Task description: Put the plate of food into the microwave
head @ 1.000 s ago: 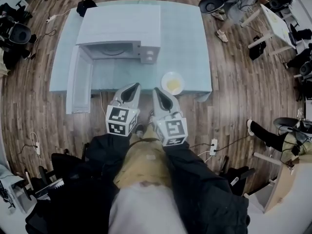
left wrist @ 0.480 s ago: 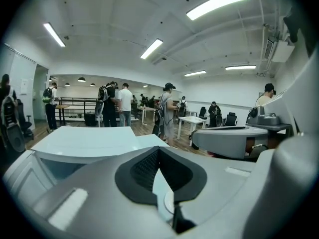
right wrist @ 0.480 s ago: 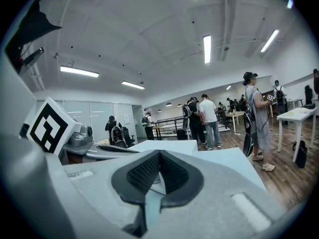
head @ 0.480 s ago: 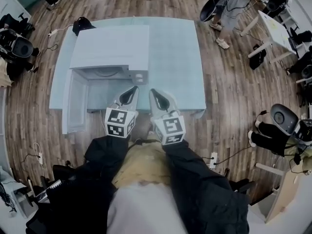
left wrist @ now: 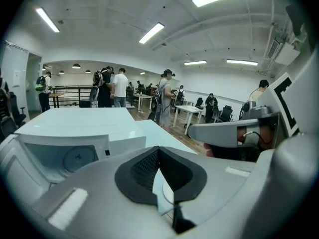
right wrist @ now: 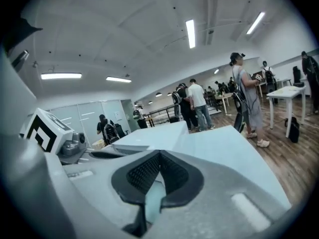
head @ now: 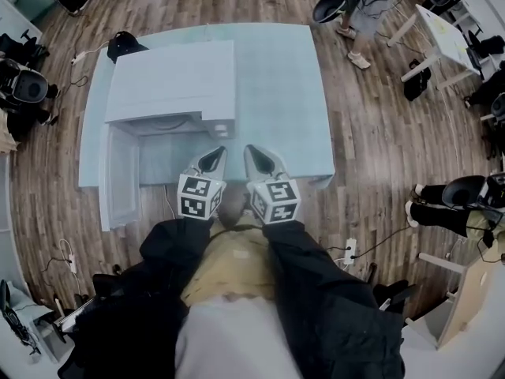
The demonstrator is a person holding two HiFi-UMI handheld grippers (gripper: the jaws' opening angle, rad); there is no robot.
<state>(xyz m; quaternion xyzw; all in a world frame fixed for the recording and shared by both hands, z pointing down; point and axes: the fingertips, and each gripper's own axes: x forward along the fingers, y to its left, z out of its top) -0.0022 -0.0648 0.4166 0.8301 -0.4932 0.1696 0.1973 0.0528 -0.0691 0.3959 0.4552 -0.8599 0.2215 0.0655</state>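
The white microwave stands on the left half of the pale blue table, its door swung open toward me and its cavity empty. My left gripper and right gripper sit side by side over the table's near edge, right of the open cavity. Both are shut with nothing between the jaws. The plate of food shows in no view. The left gripper view has the microwave to the left of its closed tips. In the right gripper view the closed tips face along the tabletop.
A black bag lies at the table's far left corner. People stand beyond the table, near a desk. Office chairs ring the wooden floor, and a power strip with cables lies at the right.
Both grippers have moved toward the table's near edge. The plate, which lay right of the right gripper a second ago, is out of sight.
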